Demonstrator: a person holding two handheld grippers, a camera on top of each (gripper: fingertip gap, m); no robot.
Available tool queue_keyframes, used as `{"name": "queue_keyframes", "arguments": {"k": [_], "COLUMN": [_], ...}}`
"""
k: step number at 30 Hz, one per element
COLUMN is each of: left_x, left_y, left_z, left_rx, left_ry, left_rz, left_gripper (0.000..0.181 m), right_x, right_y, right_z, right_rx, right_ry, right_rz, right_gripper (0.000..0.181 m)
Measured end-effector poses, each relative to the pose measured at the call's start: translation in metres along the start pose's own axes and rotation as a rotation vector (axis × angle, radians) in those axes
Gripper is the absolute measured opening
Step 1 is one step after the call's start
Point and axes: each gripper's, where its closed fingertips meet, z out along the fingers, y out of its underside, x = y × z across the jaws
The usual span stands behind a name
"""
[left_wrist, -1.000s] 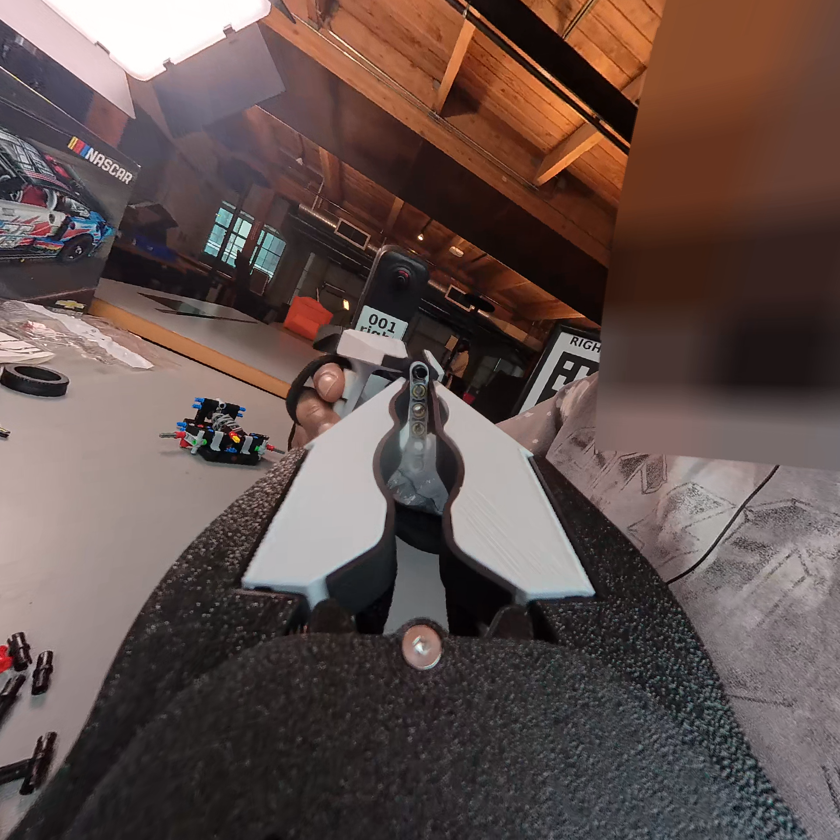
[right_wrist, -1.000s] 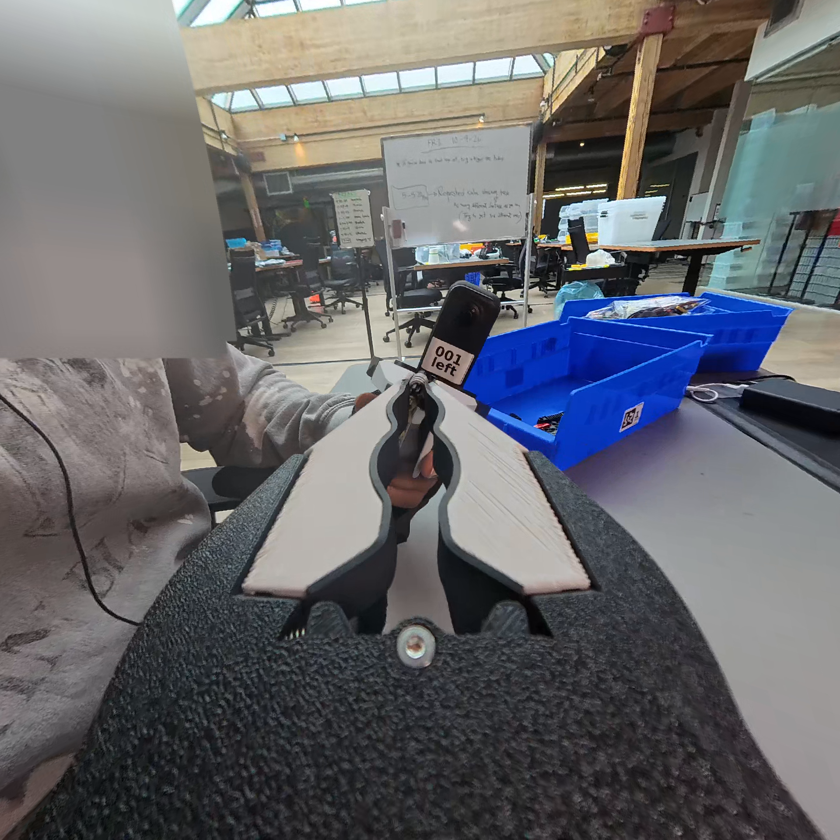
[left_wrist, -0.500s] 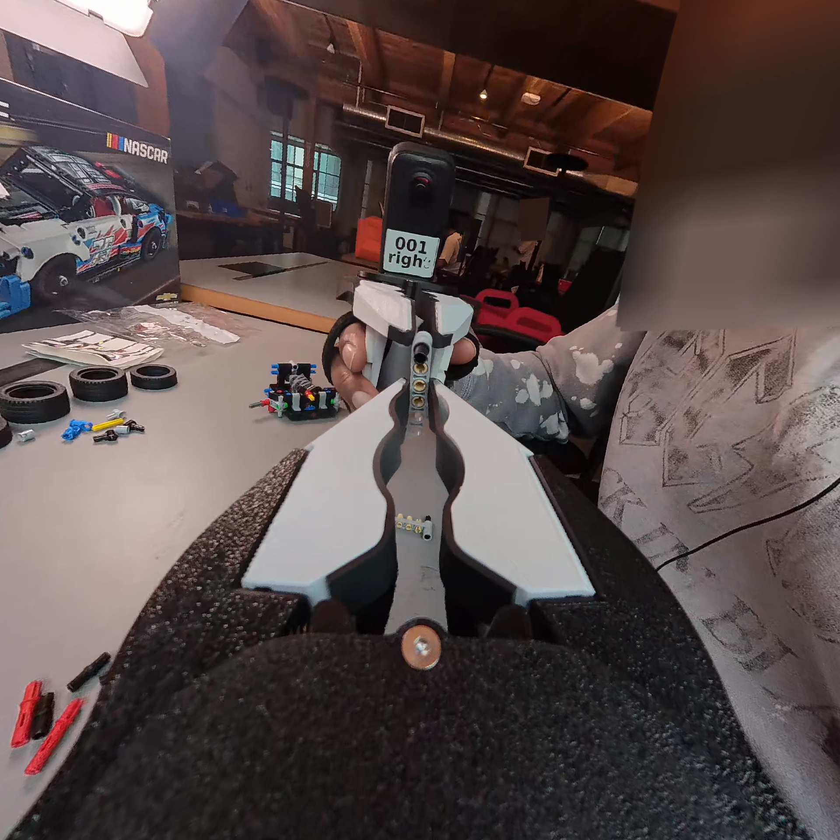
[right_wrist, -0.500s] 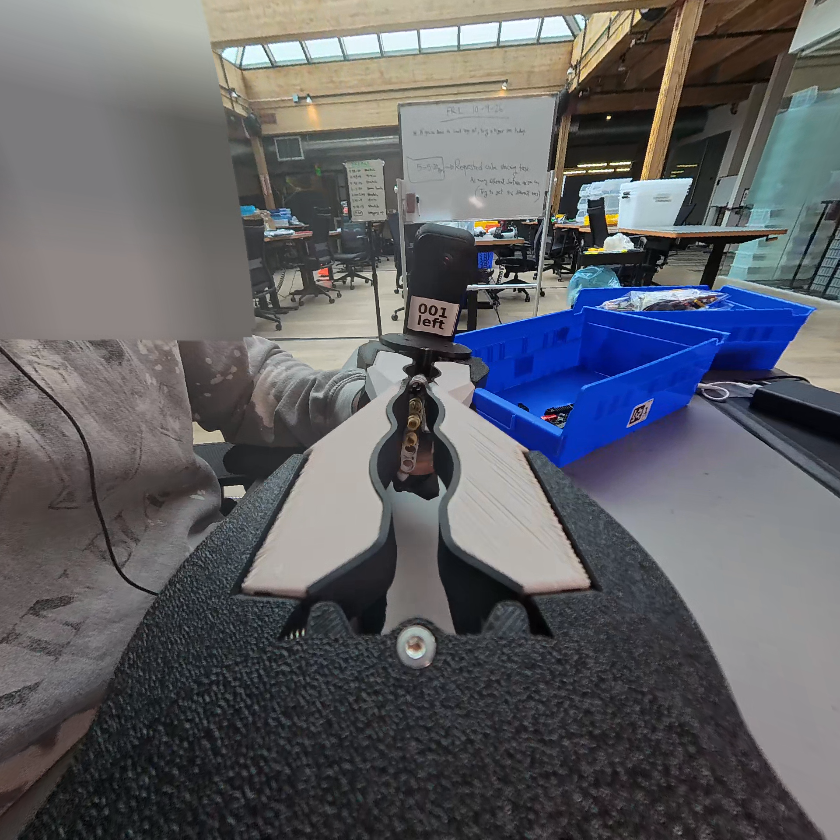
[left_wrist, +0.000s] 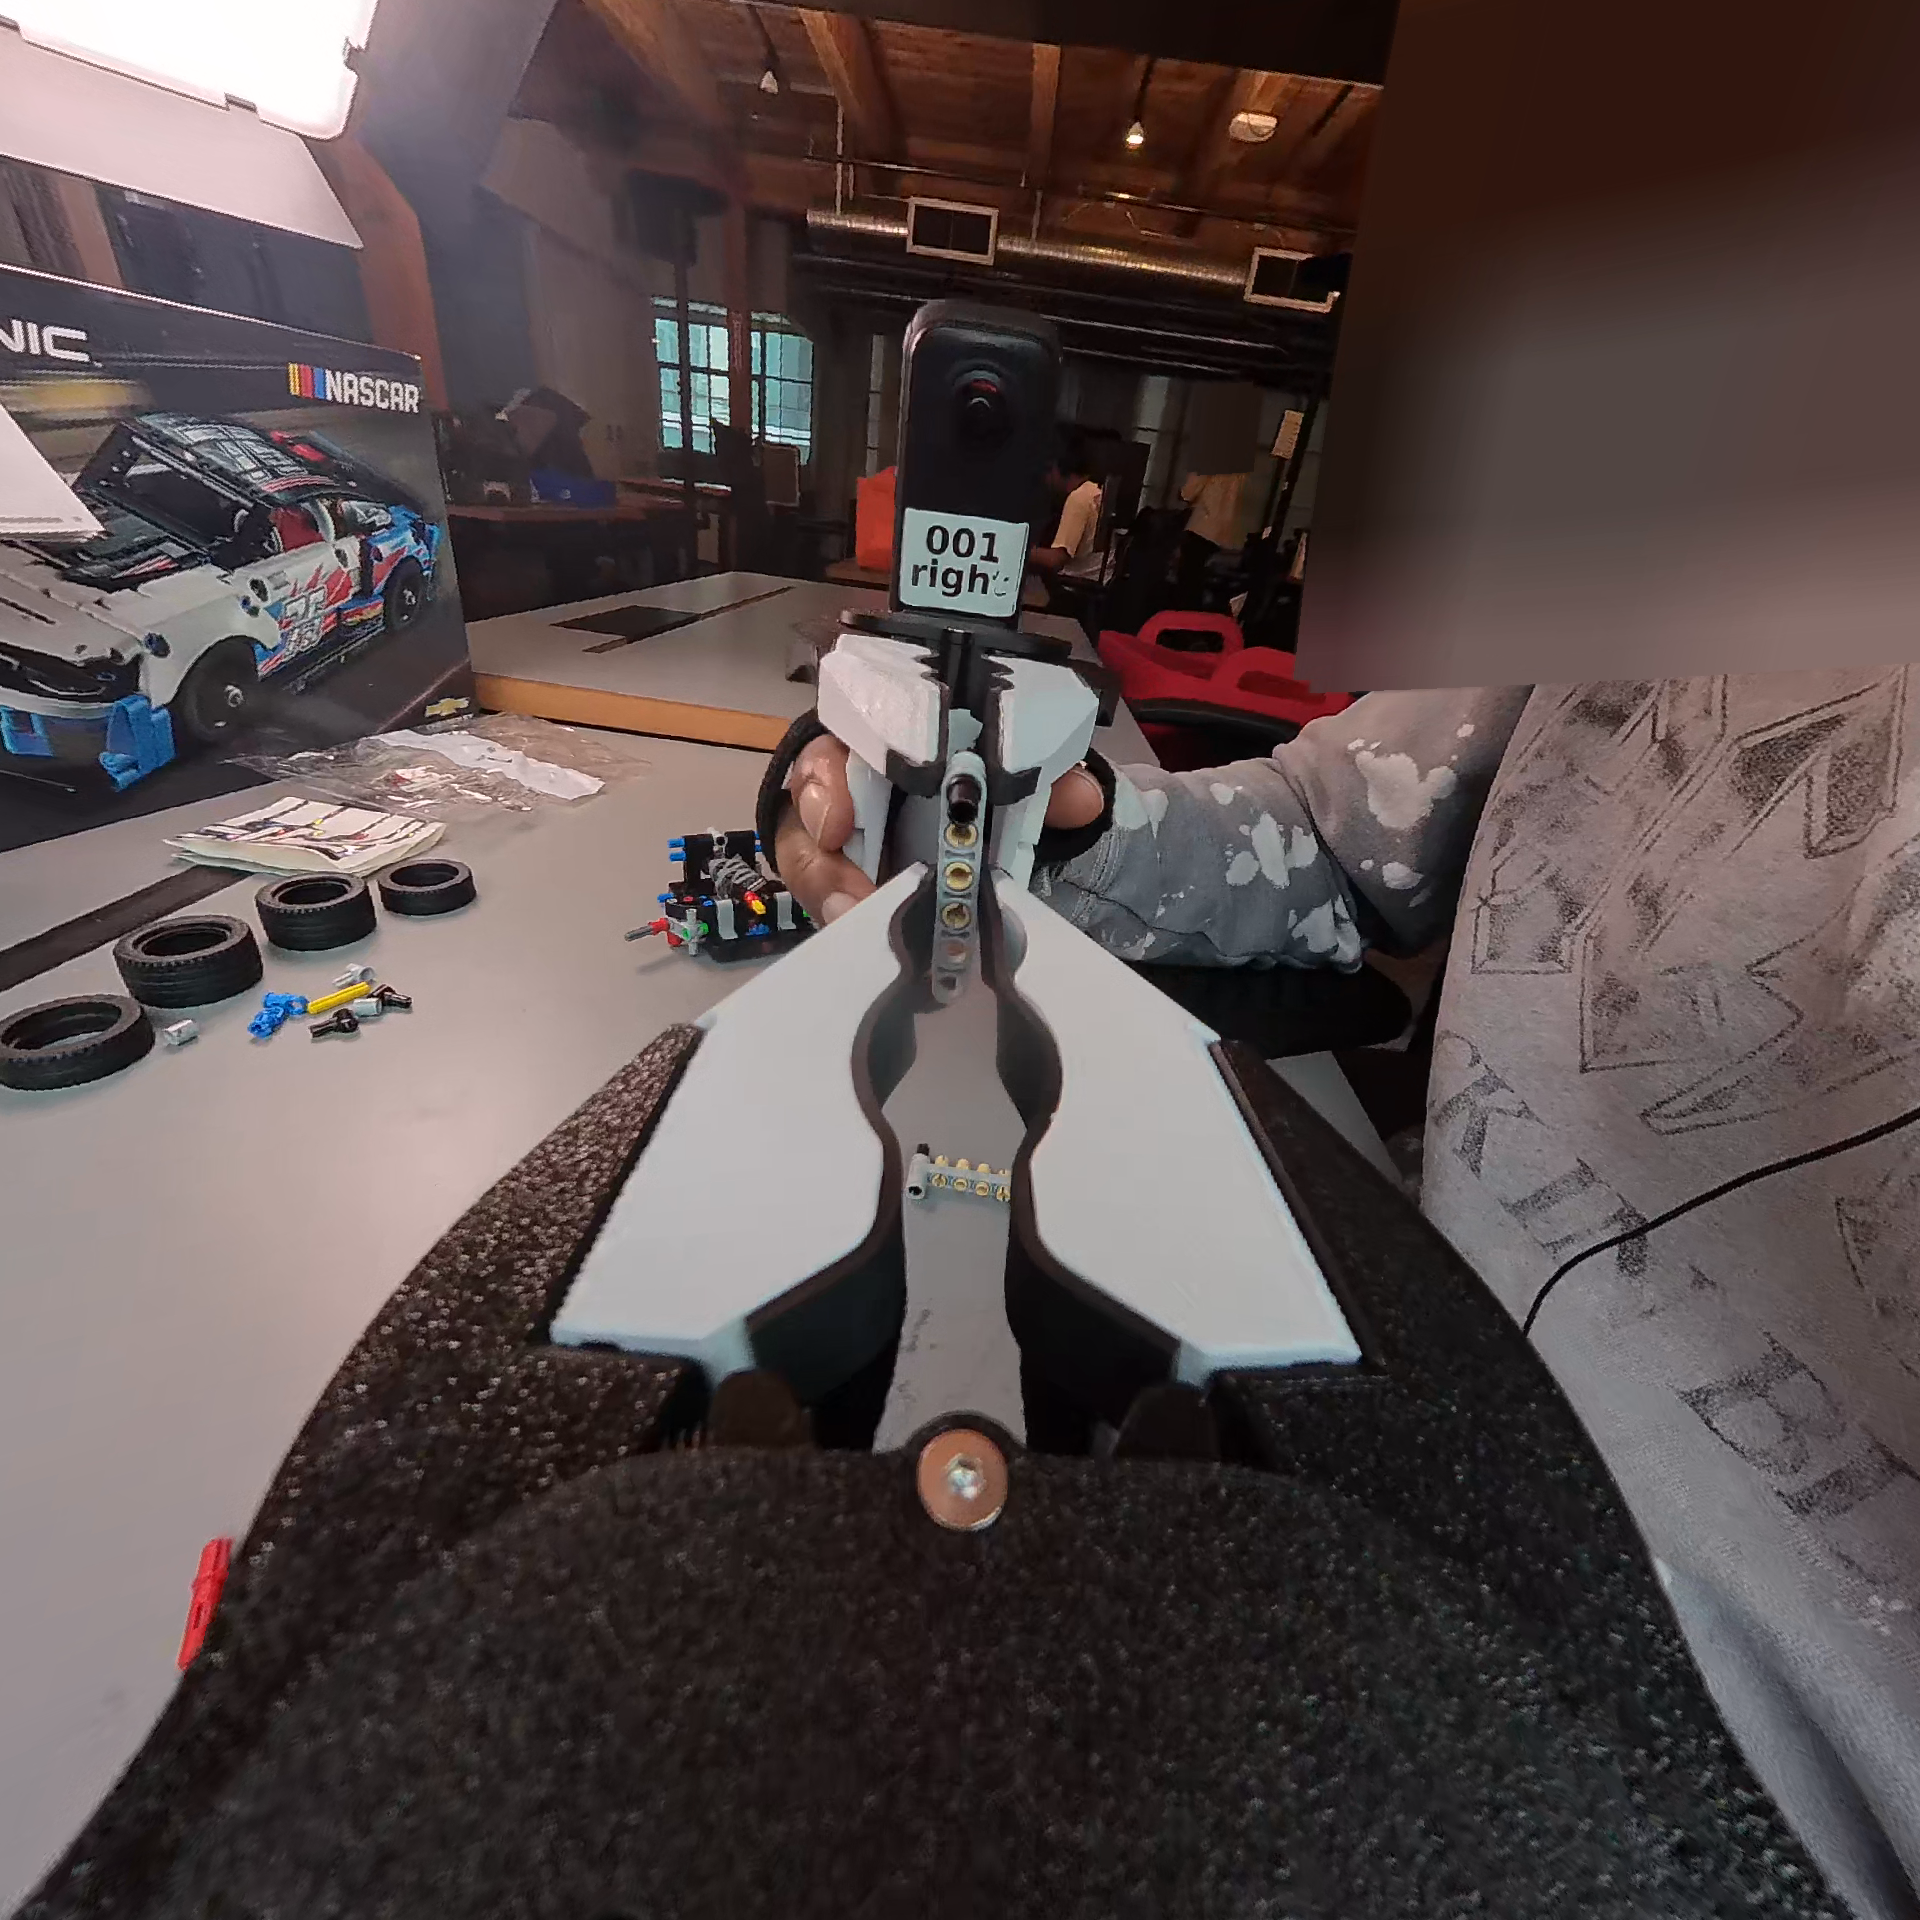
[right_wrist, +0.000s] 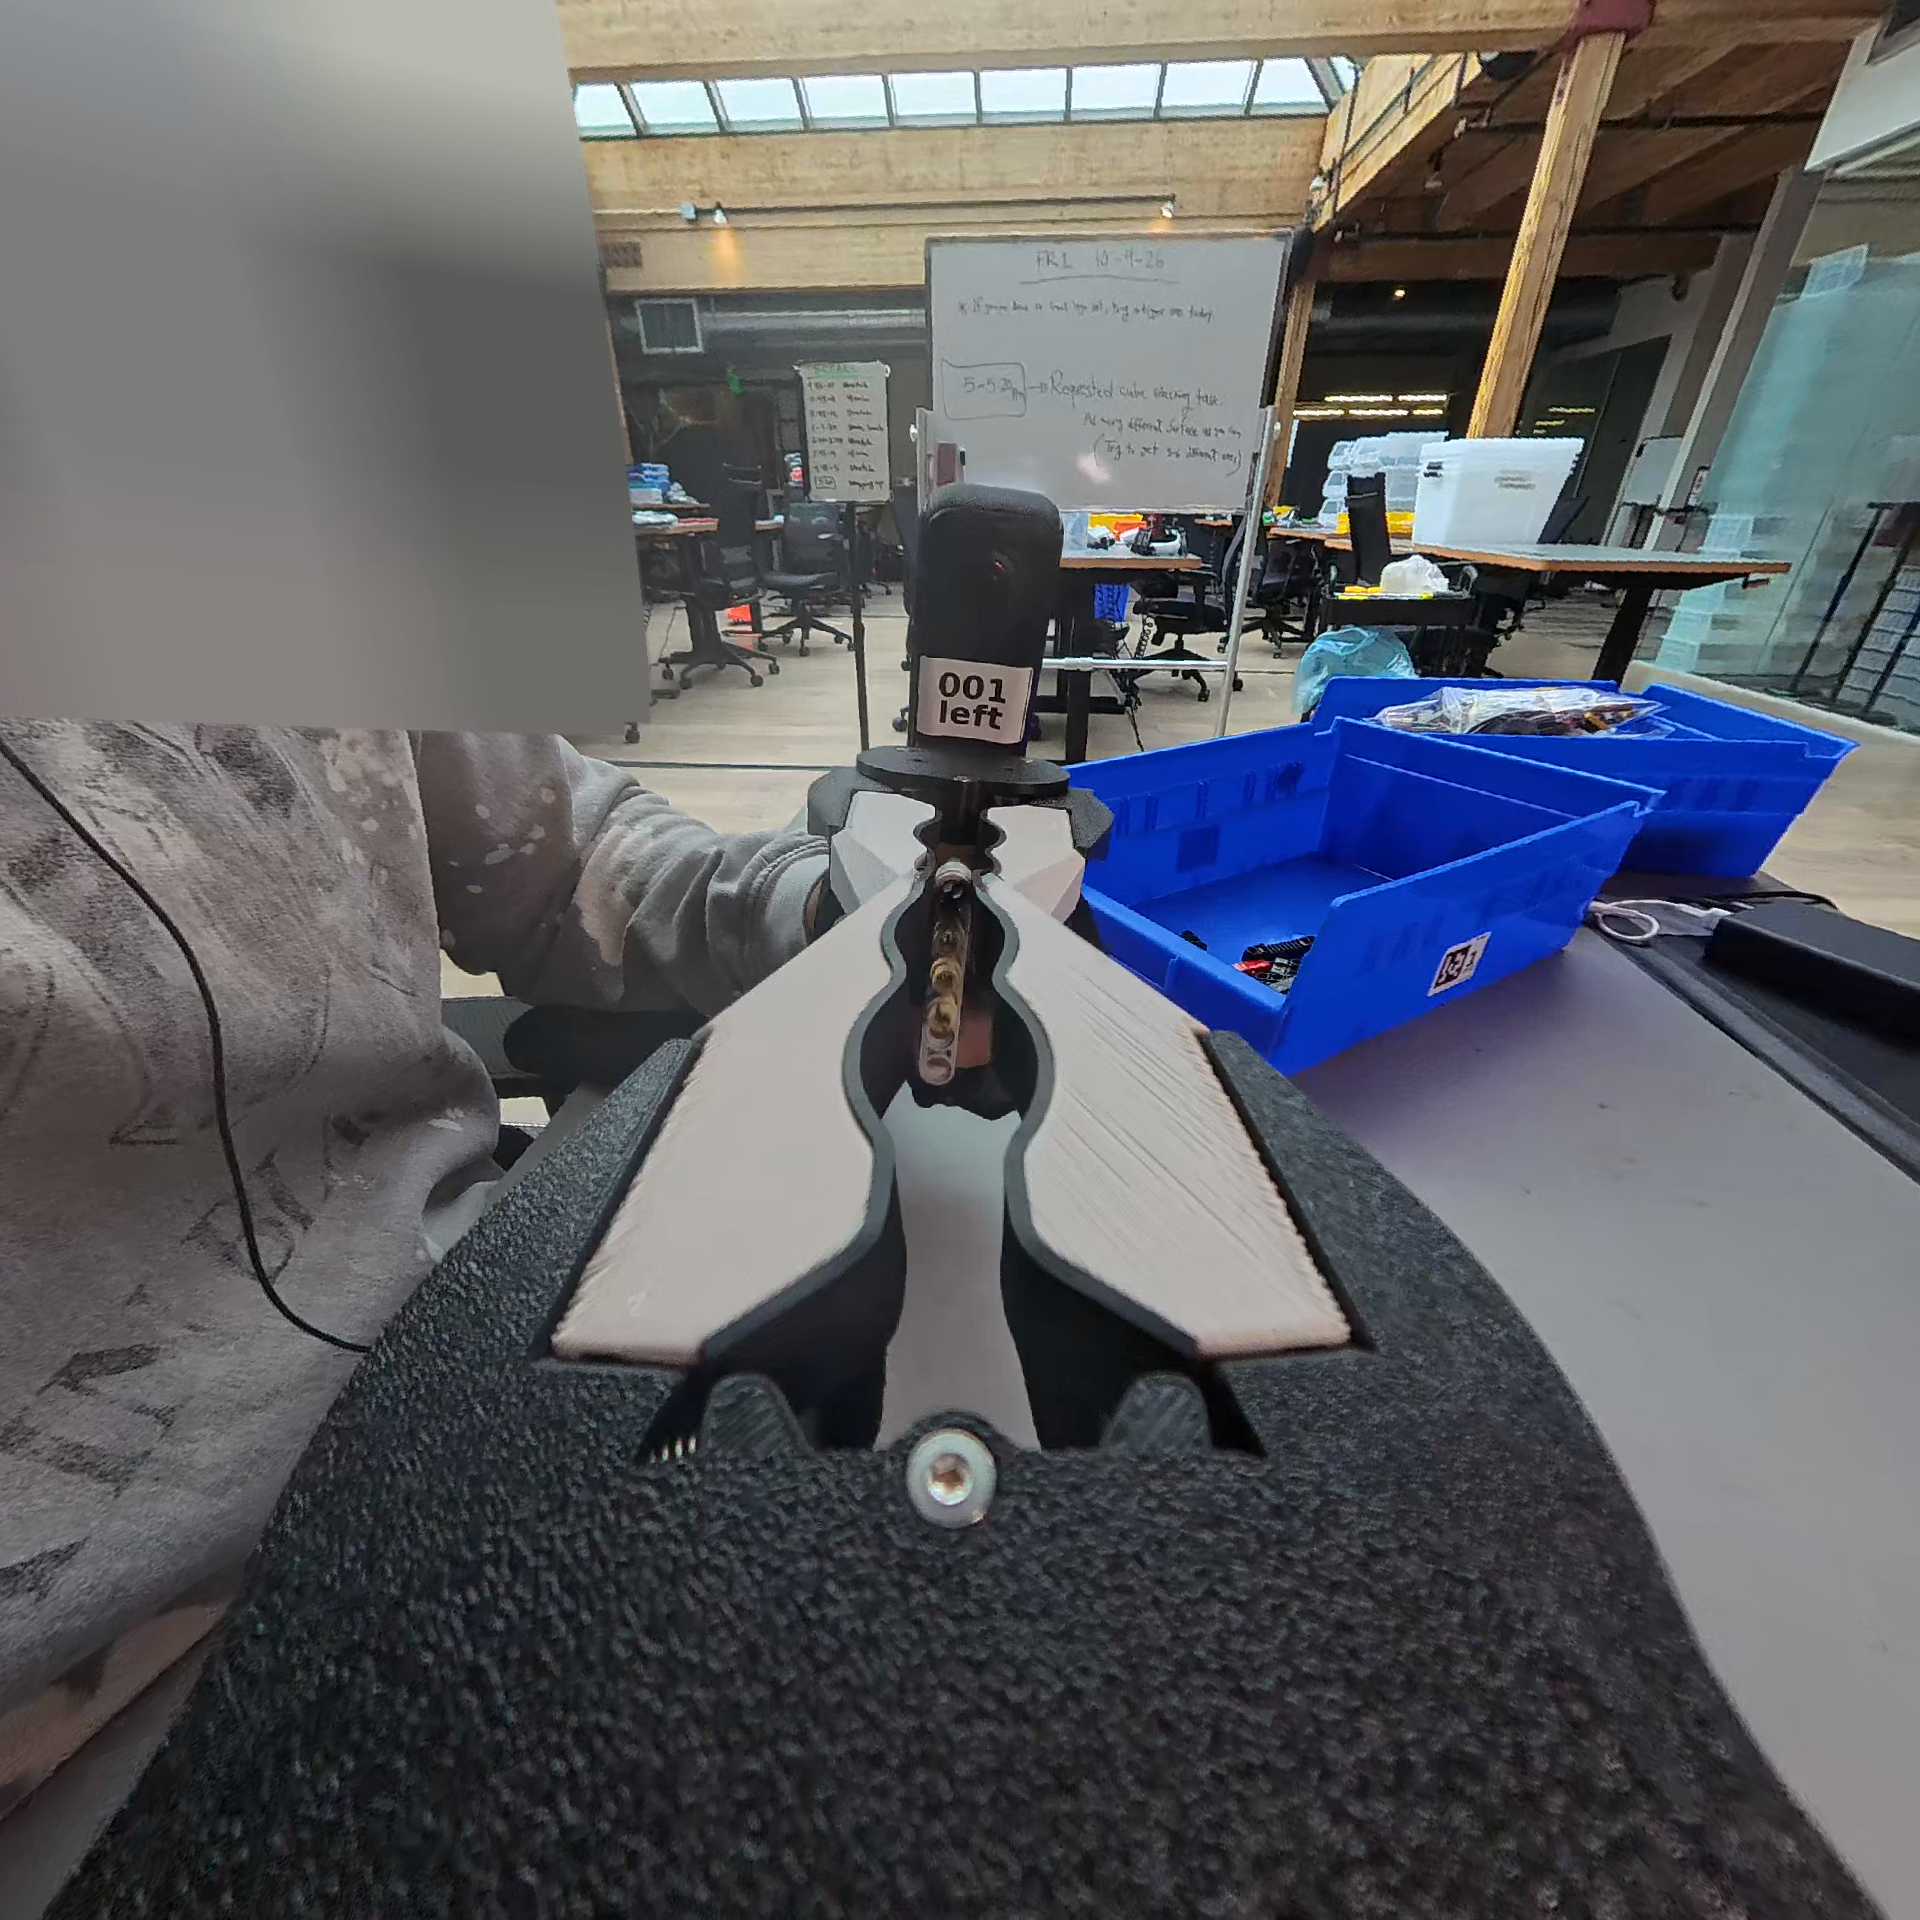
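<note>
Here your left gripper (left_wrist: 958, 914) and right gripper (right_wrist: 948, 914), tips meeting at frame centre, both pinch one slim grey perforated plastic beam (left_wrist: 957, 883) above the grey desk (left_wrist: 208, 1195); black rubber tyres (left_wrist: 187, 956) lie middle left.

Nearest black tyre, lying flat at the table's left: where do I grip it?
Come from above on the nearest tyre: one finger in its open centre, one outside, pinching the wall. It lies flat, hole up. The left tongs and right tongs are both shut on the grey beam.
</note>
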Motion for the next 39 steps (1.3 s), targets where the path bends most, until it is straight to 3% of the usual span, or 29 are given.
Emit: {"name": "queue_keyframes", "arguments": {"k": [2,6,10,23,26,28,39], "left_x": [-0.003,-0.003,-0.005,-0.002,-0.014,-0.027,-0.036], "left_y": [-0.007,-0.012,-0.007,-0.007,-0.023,-0.035,0.011], "left_z": [-0.006,-0.01,-0.009,-0.009,-0.027,-0.048,-0.026], "left_rx": [0.022,0.0,-0.053,-0.117,-0.036,-0.002,-0.126], "left_ry": [-0.011,-0.018,-0.043,-0.053,-0.094,-0.155,-0.121], "left_rz": [-0.004,0.018,0.041,0.089,0.066,0.063,0.001], "left_gripper": [0.017,0.018,0.005,0.002,0.003,0.002,0.004], "right_x": [0.002,0.004,0.004,0.001,0.022,0.031,0.031], "right_y": [0.001,0.008,0.013,0.013,-0.006,-0.004,0.012], "right_z": [-0.002,0.0,0.001,-0.004,-0.031,-0.045,-0.038], "right_rx": [0.004,-0.025,-0.038,-0.029,0.064,0.001,0.001], "right_ry": [-0.008,-0.003,-0.003,-0.054,0.01,0.074,0.039], "right_rz": [0.022,0.019,0.018,0.014,0.046,-0.036,0.027], "right_gripper": [0.006,0.006,0.007,0.005,0.004,0.005,0.006]}}
